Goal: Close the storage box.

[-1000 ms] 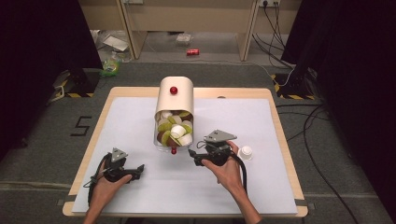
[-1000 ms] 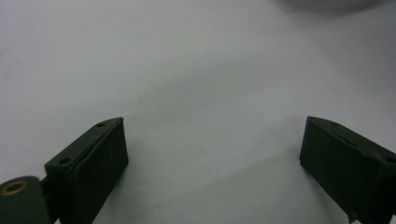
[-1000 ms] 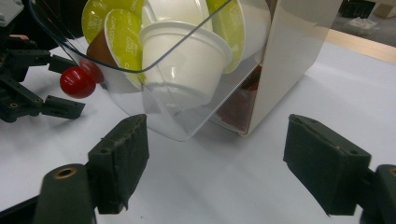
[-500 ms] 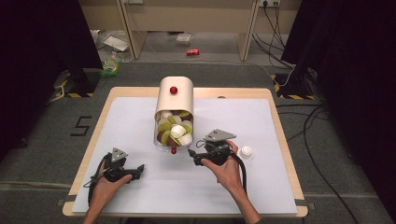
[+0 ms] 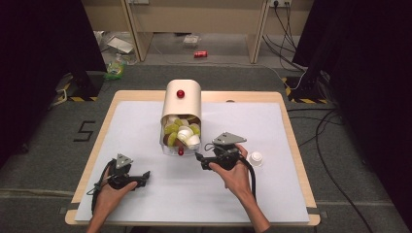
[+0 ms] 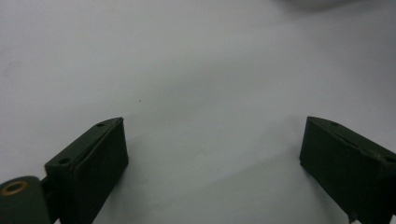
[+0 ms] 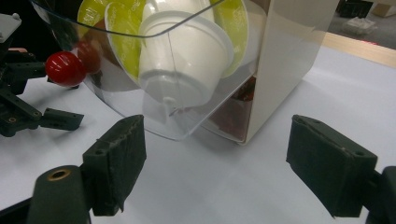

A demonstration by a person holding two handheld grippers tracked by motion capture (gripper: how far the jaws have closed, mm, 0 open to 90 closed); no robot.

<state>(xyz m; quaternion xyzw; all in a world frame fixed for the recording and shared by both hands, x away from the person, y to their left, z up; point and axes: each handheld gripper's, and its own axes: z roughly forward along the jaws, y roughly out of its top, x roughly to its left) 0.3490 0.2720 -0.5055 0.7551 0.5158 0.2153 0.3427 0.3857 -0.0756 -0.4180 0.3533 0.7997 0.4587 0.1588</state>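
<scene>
A: What surrounds the bin (image 5: 180,104)?
B: White mat (image 5: 145,126); lone cup (image 5: 255,158) beside the right gripper (image 5: 204,160), jaws apart, facing the bin's clear door.
A: The left gripper (image 5: 142,176)?
B: Jaws apart over bare mat. Brown pods inside are probably capsules, blurred.

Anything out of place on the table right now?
One small white plastic capsule sits alone on the white table cover, beside the right gripper, outside the cream dispenser box holding the other capsules.
</scene>
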